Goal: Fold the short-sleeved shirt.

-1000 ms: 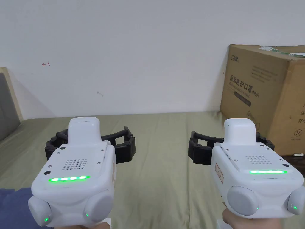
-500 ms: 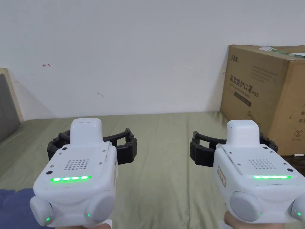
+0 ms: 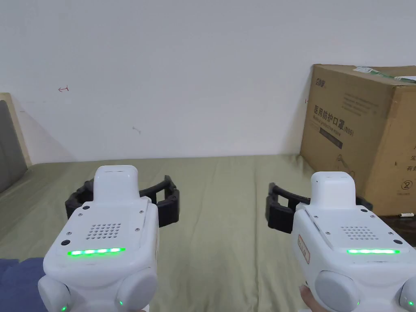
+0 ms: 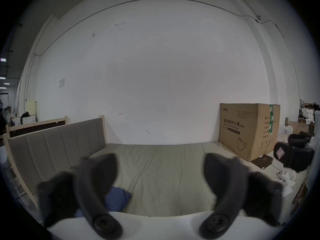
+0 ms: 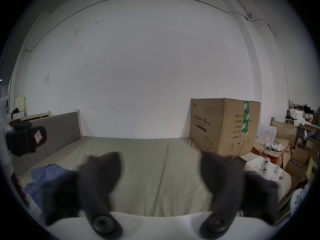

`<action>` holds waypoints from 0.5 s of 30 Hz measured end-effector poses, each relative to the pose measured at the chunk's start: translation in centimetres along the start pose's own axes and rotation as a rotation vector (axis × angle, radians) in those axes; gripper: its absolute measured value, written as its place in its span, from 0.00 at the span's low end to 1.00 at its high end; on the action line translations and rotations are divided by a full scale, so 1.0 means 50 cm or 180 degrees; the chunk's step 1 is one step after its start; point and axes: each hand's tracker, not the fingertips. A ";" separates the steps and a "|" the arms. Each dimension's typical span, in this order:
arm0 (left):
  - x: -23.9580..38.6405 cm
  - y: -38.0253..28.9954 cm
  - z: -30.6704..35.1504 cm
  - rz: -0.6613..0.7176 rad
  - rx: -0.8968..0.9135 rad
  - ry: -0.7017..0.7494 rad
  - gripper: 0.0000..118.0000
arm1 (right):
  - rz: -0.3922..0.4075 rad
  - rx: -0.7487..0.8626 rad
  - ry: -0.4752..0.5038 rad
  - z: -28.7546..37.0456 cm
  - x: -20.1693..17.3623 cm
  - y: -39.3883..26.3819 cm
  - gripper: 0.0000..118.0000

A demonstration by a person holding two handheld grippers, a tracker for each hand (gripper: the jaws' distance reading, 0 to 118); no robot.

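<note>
Both grippers dipped lower over olive bed [image 3: 219, 227].

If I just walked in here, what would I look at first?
Probably the two white grippers with glowing green lights held up over the green bed, the left gripper and the right gripper, both with jaws wide apart and empty. Next, the big cardboard box standing at the bed's right end against the wall. A crumpled blue shirt lies near the left gripper.
</note>
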 end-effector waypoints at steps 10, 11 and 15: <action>0.015 -0.010 -0.004 -0.0119 -0.0130 -0.0106 0.00 | -0.0143 -0.0023 -0.0102 -0.001 0.013 0.008 0.00; 0.020 -0.012 -0.003 -0.0141 -0.0126 -0.0118 0.00 | -0.0116 -0.0019 -0.0128 0.000 0.014 0.008 0.00; 0.026 -0.018 0.003 -0.0194 -0.0106 -0.0159 0.00 | -0.0112 -0.0054 -0.0123 0.001 0.016 0.002 0.00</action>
